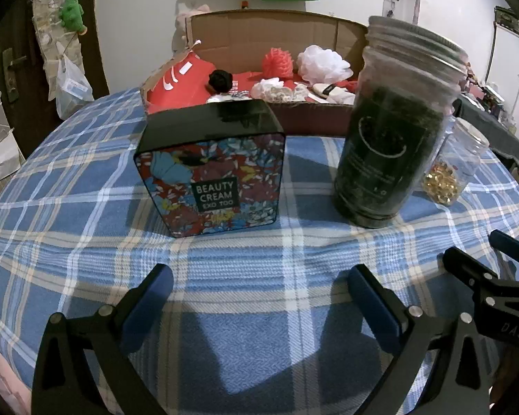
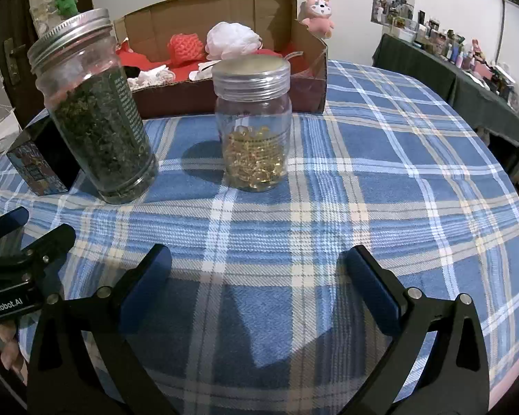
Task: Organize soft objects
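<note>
Covering the whole table, the blue plaid cloth [image 2: 380, 180] held a cardboard box [image 2: 197, 17] at its far edge, where the red [image 2: 187, 46] and white [image 2: 231, 39] soft puffs lay. Nearer stood a floral beauty-cream tin [image 1: 211, 186], a tall jar of dried herbs [image 2: 97, 114] and a small jar of gold bits [image 2: 256, 128]. Both the left gripper [image 1: 259, 297] and right gripper [image 2: 256, 283] hovered with fingers spread wide, grasping nothing.

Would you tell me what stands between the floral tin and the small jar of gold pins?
The tall herb jar, seen in the right wrist view.
</note>
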`<state>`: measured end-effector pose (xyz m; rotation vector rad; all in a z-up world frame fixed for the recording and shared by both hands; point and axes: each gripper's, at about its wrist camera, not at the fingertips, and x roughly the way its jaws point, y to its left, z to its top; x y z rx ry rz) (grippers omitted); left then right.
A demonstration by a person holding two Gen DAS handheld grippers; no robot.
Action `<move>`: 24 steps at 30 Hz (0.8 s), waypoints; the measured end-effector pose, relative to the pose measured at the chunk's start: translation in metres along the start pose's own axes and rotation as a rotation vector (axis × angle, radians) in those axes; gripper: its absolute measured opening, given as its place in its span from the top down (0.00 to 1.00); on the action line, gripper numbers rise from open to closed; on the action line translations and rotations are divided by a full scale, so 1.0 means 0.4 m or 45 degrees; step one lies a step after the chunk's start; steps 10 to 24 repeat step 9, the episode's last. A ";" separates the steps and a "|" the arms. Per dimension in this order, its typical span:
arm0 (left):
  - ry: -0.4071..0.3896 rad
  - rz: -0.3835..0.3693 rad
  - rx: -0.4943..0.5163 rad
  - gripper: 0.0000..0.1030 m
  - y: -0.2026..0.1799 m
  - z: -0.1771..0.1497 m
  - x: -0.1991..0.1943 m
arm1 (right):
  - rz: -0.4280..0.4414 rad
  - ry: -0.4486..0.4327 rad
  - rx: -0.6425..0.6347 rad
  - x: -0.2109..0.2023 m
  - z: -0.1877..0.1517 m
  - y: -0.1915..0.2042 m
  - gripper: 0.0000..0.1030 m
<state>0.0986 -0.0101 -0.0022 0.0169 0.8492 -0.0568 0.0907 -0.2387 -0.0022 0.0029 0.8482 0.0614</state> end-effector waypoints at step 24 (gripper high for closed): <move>0.001 -0.001 0.001 0.00 0.002 0.000 -0.001 | -0.002 0.001 -0.001 -0.001 -0.001 0.000 0.00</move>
